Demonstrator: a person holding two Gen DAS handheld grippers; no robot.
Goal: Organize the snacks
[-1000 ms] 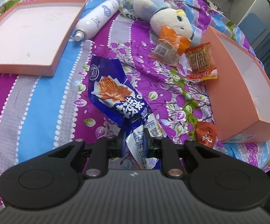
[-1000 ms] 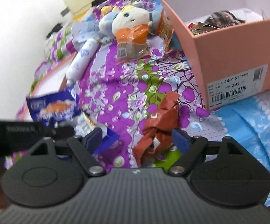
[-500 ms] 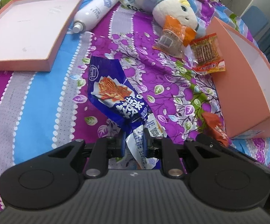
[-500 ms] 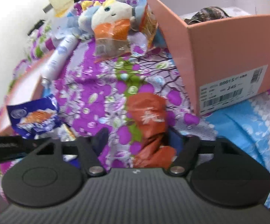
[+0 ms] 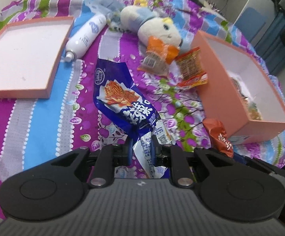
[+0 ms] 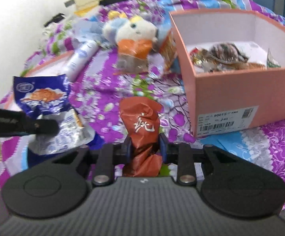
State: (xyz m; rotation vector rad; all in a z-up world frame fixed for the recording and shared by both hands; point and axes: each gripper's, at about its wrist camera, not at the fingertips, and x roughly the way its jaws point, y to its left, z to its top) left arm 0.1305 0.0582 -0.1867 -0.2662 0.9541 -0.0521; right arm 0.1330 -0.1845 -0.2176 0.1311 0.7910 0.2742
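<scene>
My left gripper (image 5: 141, 149) is shut on the silver end of a blue snack bag (image 5: 120, 98), which also shows at the left of the right wrist view (image 6: 42, 96). My right gripper (image 6: 144, 146) is shut on a red-brown snack packet (image 6: 140, 118), seen in the left wrist view (image 5: 219, 135) beside the box corner. The open pink box (image 6: 231, 90) holds several snacks; it also shows in the left wrist view (image 5: 221, 90). An orange packet (image 5: 158, 59) and a red-yellow packet (image 5: 191, 68) lie on the cloth by the box.
A pink box lid (image 5: 24, 63) lies at the far left. A white spray bottle (image 5: 85, 37) and a plush toy (image 5: 154, 27) lie at the back of the purple flowered cloth (image 5: 34, 127).
My right gripper has closed on the red-brown packet and lifted it. My left gripper has raised the blue bag slightly; the view now looks further over the box.
</scene>
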